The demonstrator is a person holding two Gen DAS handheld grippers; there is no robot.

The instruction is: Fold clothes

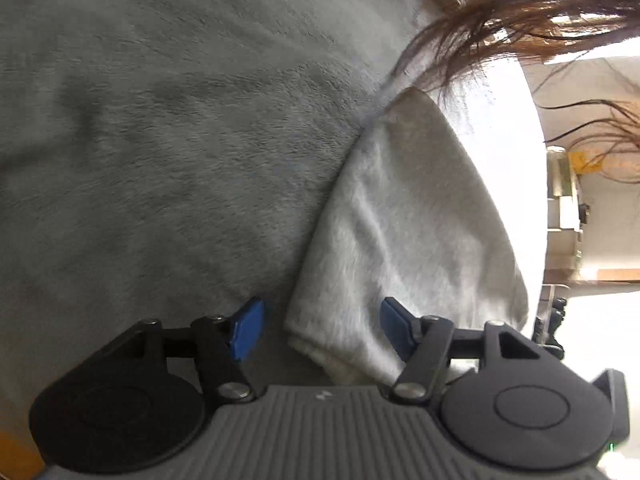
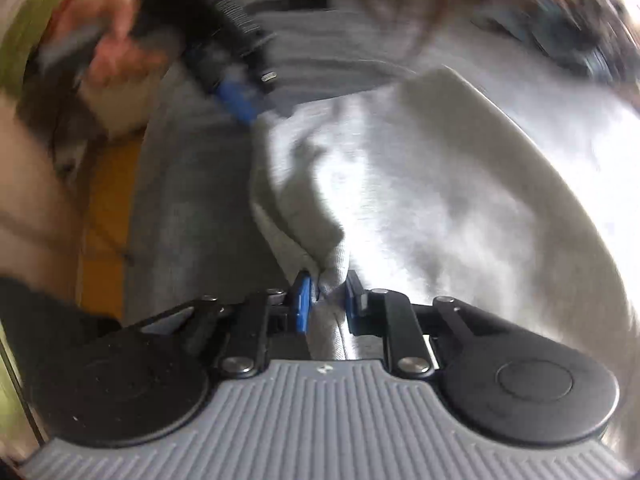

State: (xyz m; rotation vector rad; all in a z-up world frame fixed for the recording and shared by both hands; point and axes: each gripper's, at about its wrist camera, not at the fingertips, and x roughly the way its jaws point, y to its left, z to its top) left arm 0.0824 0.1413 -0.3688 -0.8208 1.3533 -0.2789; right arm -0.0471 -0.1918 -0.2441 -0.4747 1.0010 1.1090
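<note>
A pale grey fleece garment [image 1: 408,216] lies on a darker grey plush surface [image 1: 160,140]. My left gripper [image 1: 320,326] is open, and a corner of the garment sits between its blue pads without being pinched. In the right wrist view the same garment [image 2: 460,200] spreads out ahead, blurred by motion. My right gripper [image 2: 328,300] is shut on a bunched fold of that garment at its near edge. The left gripper [image 2: 236,96] also shows in the right wrist view at the upper left, held by a hand [image 2: 116,52], with its blue tip against the cloth's far edge.
Long brown hair [image 1: 520,20] of the person hangs in at the upper right of the left wrist view. A bright room with shelves [image 1: 568,208] lies beyond the surface's edge. An orange-yellow patch [image 2: 108,216] borders the surface on the left of the right wrist view.
</note>
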